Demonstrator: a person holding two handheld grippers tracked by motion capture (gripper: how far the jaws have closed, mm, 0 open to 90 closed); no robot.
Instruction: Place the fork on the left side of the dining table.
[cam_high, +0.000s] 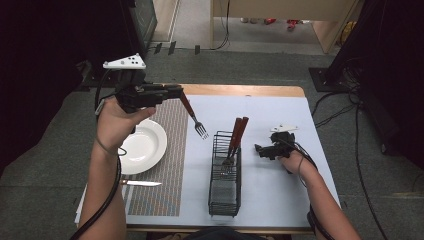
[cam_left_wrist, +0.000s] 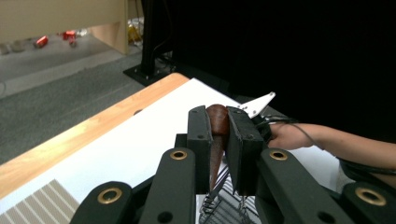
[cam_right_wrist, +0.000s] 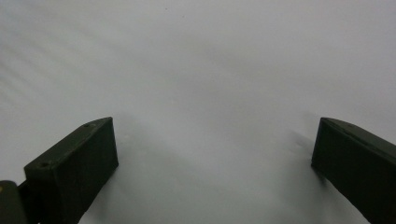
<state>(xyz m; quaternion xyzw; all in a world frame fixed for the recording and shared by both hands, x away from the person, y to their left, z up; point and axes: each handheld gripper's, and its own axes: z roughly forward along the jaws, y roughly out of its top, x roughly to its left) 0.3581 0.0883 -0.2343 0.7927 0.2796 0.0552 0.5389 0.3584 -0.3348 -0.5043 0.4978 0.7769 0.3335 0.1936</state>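
A grey carpeted floor (cam_high: 280, 65) surrounds a wooden-edged table (cam_high: 240, 90) covered by a smooth white sheet (cam_high: 280, 200). On the sheet's left side lies a long woven placemat with fine ribbed stripes (cam_high: 167, 170), and on it sit a round glossy white plate (cam_high: 142, 146) and, just below the plate, a slim steel knife (cam_high: 142, 183). Near the table's middle stands a black wire cutlery basket (cam_high: 224, 185), narrow and deep, holding two pieces of cutlery with reddish-brown wooden handles (cam_high: 239, 131). The left gripper (cam_high: 176, 92) is raised above the mat's far end, its jaws closed tight on the rounded brown handle of a metal fork (cam_high: 192, 116), whose tines hang down toward the sheet between mat and basket. The right gripper (cam_high: 260, 149) rests low just right of the basket, jaws spread wide with nothing between them but the bare white sheet.
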